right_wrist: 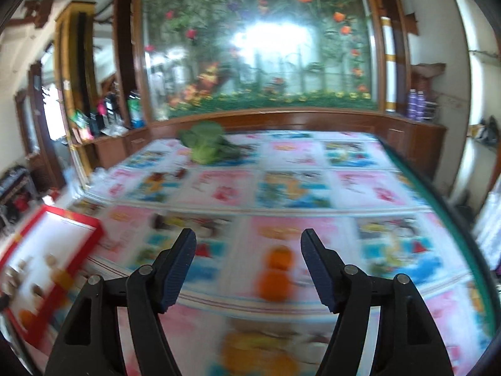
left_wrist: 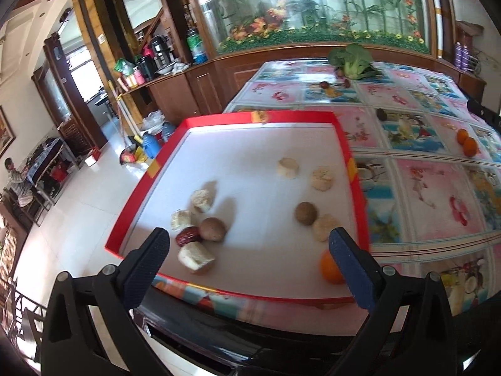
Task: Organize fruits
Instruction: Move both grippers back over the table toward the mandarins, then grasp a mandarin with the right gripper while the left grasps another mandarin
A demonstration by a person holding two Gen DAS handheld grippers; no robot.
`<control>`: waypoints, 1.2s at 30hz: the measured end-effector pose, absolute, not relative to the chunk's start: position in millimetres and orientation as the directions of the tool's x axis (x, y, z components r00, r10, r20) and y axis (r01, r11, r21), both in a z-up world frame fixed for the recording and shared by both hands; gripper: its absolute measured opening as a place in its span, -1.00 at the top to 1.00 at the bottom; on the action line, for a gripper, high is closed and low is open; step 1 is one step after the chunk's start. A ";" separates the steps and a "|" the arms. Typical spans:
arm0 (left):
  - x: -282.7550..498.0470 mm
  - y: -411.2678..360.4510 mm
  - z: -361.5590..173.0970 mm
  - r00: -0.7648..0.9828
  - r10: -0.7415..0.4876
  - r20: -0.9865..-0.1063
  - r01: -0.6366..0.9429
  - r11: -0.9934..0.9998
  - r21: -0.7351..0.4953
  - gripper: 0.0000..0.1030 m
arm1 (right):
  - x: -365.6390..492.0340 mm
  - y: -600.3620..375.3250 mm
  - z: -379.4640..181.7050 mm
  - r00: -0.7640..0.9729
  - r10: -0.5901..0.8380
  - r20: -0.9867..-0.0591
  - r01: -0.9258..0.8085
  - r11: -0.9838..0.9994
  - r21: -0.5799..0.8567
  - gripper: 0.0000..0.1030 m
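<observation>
A red-rimmed white tray (left_wrist: pixel 260 116) lies on the table's left corner. It holds several pale chunks (left_wrist: pixel 195 257), two brown round fruits (left_wrist: pixel 212 228), a red date (left_wrist: pixel 188 236) and an orange (left_wrist: pixel 330 268). My left gripper (left_wrist: pixel 249 235) hangs open over the tray's near edge, and its right finger partly hides that orange. Two more oranges (left_wrist: pixel 466 142) sit on the flowered tablecloth to the right. In the blurred right wrist view these oranges (right_wrist: pixel 277 277) lie just ahead, between the fingers. My right gripper (right_wrist: pixel 249 235) is open, with nothing pressed by its pads. The tray (right_wrist: pixel 75 219) shows at the left.
A green leafy vegetable (left_wrist: pixel 352 59) lies at the table's far side, also seen blurred (right_wrist: pixel 205 145) in the right wrist view. Small dark fruits (left_wrist: pixel 324 85) sit near it and another (left_wrist: pixel 381 114) mid-table. A wooden cabinet with bottles stands behind; a person sits far left.
</observation>
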State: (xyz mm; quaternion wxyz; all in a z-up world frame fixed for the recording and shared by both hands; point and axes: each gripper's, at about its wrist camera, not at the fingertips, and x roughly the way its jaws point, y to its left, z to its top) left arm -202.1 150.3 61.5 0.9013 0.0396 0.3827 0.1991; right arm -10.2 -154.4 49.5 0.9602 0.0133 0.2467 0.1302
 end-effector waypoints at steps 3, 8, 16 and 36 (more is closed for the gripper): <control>-198.5 134.1 64.7 0.654 0.353 -0.669 -0.281 0.935 0.218 -0.97 | -6.2 -168.0 42.0 0.831 0.225 -0.509 -0.222 0.973 0.067 -0.36; -183.8 105.8 72.1 0.683 0.271 -0.678 -0.187 0.963 0.195 -0.97 | 5.5 -172.4 28.7 0.774 0.211 -0.596 -0.206 0.976 0.078 -0.39; -167.3 82.4 76.6 0.686 0.211 -0.696 -0.120 0.977 0.178 -0.99 | 20.5 -161.3 11.3 0.688 0.209 -0.695 -0.243 0.969 0.052 -0.39; -19.7 -35.4 70.3 0.684 0.110 -0.721 0.064 0.976 0.210 -0.99 | 37.2 -239.2 4.8 0.641 0.141 -0.754 0.067 0.969 0.238 0.36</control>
